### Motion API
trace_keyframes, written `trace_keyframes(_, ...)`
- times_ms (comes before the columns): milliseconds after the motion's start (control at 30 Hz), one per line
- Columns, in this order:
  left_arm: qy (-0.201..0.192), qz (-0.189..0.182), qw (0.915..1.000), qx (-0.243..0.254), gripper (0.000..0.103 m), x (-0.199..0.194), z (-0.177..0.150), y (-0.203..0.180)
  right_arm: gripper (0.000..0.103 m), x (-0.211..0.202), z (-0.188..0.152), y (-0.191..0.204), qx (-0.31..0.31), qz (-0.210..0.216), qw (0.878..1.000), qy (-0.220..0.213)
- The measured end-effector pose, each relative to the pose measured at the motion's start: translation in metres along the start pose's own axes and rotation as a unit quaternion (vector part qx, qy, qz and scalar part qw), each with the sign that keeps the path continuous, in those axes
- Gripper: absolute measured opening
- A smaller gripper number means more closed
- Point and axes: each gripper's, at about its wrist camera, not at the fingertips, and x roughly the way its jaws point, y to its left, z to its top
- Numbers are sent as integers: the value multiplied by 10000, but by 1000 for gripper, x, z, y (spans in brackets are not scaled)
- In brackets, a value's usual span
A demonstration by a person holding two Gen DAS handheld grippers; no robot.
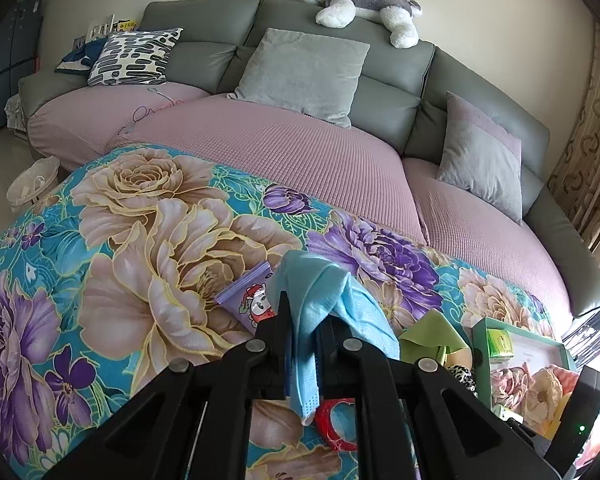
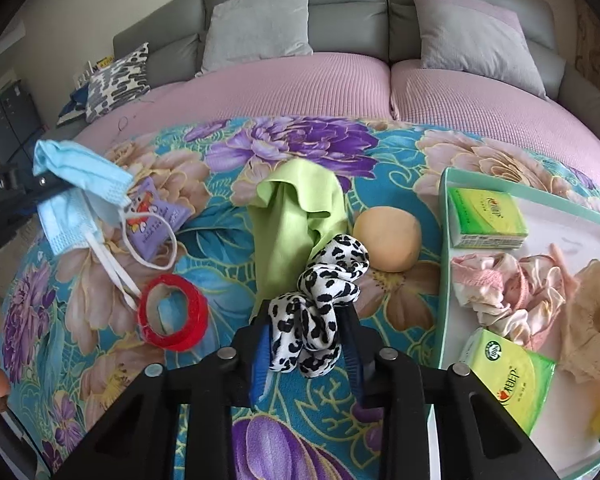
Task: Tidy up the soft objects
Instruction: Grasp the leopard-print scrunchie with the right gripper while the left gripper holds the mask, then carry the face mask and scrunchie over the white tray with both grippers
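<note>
- Between the right claw (image 2: pixel 306 344) fingers: black-and-white leopard-print fabric scrunchie (image 2: pixel 320 304), jaws clamped on its lower loop, rest bunched up just above the floral blue-and-purple cloth-covered bench (image 2: pixel 204 240).
- Left claw (image 1: pixel 306 344) clenched on pale blue pleated paper face mask (image 1: pixel 320 300); right view shows it lifted off the bench, white ear loops dangling down.
- Just beyond the scrunchie: crumpled lime-green soft cloth (image 2: pixel 296 220), touching it; tan round foam ball (image 2: pixel 388 238) beside that.
- Under/near the mask: small purple cartoon-print pouch (image 2: pixel 156 216); red plastic tape ring (image 2: pixel 172 312) nearer the camera, not soft.
- Right side: mint-green-rimmed white tray (image 2: pixel 444 248) already holding pink and cream scrunchies (image 2: pixel 512 288) and green tissue packs (image 2: pixel 484 218).
- Step, my read: both claws mid-carry, loaded, items headed for the tray.
- Next likely needs: swing right claw over the tray rim, release scrunchie by the others; mask follows, watch the trailing loops snagging the pouch.
</note>
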Motion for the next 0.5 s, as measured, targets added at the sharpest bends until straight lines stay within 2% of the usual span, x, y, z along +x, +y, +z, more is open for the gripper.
trace_keyframes(333, -366, -78, 9993, 33, 9, -26, 8, -5, 31, -48, 10, -7, 118, 67, 9976, -674)
trace_keyframes(500, -424, -150, 9989, 99, 9, -32, 9, -14, 31, -60, 12, -12, 151, 2, 9968, -781)
